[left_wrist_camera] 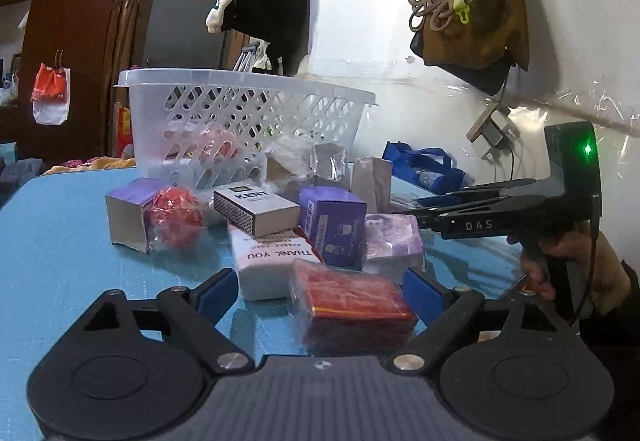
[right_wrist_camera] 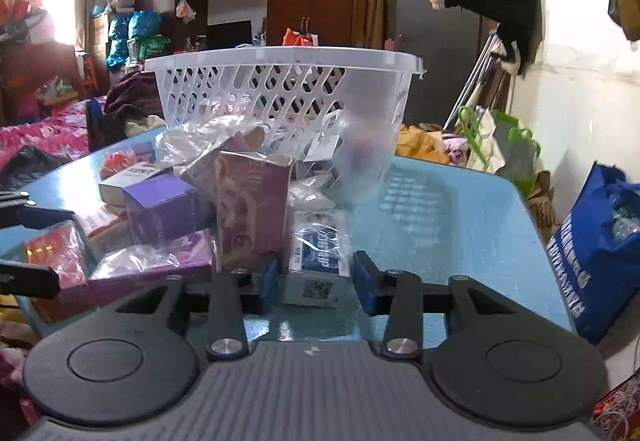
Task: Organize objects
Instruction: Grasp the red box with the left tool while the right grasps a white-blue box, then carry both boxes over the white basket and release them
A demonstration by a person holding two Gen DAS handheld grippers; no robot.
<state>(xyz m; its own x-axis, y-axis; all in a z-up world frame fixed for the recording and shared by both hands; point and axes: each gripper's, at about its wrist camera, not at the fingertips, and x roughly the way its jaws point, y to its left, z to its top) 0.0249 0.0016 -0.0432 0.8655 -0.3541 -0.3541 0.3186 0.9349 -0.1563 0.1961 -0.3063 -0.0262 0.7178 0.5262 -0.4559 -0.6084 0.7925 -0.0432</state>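
Note:
A clear plastic basket stands at the back of the blue table, with a pile of small boxes and packets in front of it. My left gripper is open, its blue pads on either side of a red packet in clear wrap. Behind lie a white "THANK YOU" box, a KENT box and a purple box. My right gripper is open around the near end of a blue-and-white box in clear wrap. A tall pink-purple carton stands just to its left.
The right gripper shows from the side in the left wrist view. A blue bag sits off the table's right edge. The basket also shows in the right wrist view. Clothes and bags hang on the white wall. A bed lies to the left.

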